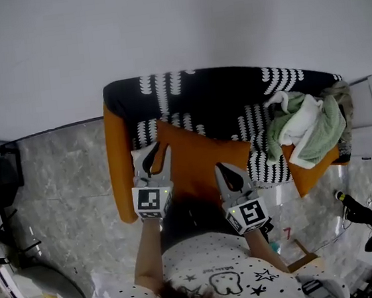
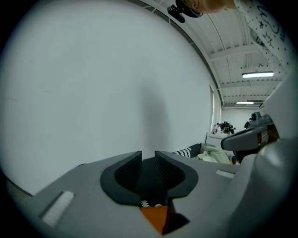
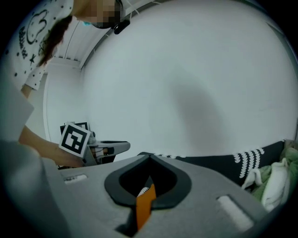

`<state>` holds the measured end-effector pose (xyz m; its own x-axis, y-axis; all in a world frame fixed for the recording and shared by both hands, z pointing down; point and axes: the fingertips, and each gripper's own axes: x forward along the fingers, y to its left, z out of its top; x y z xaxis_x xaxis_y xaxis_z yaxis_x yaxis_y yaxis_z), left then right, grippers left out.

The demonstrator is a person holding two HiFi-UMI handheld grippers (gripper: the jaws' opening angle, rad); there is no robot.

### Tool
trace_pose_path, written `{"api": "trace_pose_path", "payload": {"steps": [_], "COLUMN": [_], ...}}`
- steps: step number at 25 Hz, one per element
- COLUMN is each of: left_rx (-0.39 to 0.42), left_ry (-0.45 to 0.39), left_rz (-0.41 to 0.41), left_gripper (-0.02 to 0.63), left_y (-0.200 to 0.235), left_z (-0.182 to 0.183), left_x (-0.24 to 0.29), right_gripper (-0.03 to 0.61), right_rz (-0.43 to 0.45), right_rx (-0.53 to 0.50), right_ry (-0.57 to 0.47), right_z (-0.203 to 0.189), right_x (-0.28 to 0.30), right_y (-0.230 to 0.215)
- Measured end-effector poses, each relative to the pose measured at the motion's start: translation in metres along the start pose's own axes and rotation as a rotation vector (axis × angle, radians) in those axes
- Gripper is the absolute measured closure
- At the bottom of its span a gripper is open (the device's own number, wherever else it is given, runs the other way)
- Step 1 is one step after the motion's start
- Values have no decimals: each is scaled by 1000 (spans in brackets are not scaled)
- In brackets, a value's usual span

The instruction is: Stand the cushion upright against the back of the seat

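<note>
the left claw (image 2: pixel 148 160) stands slightly parted while the right claw (image 3: pixel 149 162) is pinched together.

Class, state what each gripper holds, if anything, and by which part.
The right gripper pinches the orange cushion by its near edge. The left gripper stands open at the cushion's corner, holding nothing.

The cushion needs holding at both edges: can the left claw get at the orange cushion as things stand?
Probably yes. The left claw is open right at the left edge of the orange cushion, and nothing seems to lie between them.
</note>
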<state>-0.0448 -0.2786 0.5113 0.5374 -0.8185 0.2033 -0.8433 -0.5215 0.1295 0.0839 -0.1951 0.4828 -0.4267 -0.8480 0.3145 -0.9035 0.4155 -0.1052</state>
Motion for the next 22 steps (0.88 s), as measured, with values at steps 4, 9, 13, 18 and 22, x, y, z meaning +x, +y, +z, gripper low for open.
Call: {"api": "trace_pose_path", "payload": {"steps": [4,9,13,18,22], "left_rx": [17,-2,-2,-21,-53], "left_ry": [2,39,52,116,169], "left_rz": [26,50,59,41,16], "left_gripper": [517,503,491,482,460], "left_y": [10,22,36,40,41], "left_z": [-23,-51,-71,-107,-142], "left_x": [18,34,51,70,88], "right_gripper": [584,584,584,584,583], "right_rz": [18,13,4,-2,-7], "right_rx": [-5,22,17,58,104], "right_ry": [24,76,104,140,178], "right_z": [-12,-37,-57,-80,-103], "right_x": [6,5,14,17,20], "right_y": [4,-2,-9,-12,-12]}}
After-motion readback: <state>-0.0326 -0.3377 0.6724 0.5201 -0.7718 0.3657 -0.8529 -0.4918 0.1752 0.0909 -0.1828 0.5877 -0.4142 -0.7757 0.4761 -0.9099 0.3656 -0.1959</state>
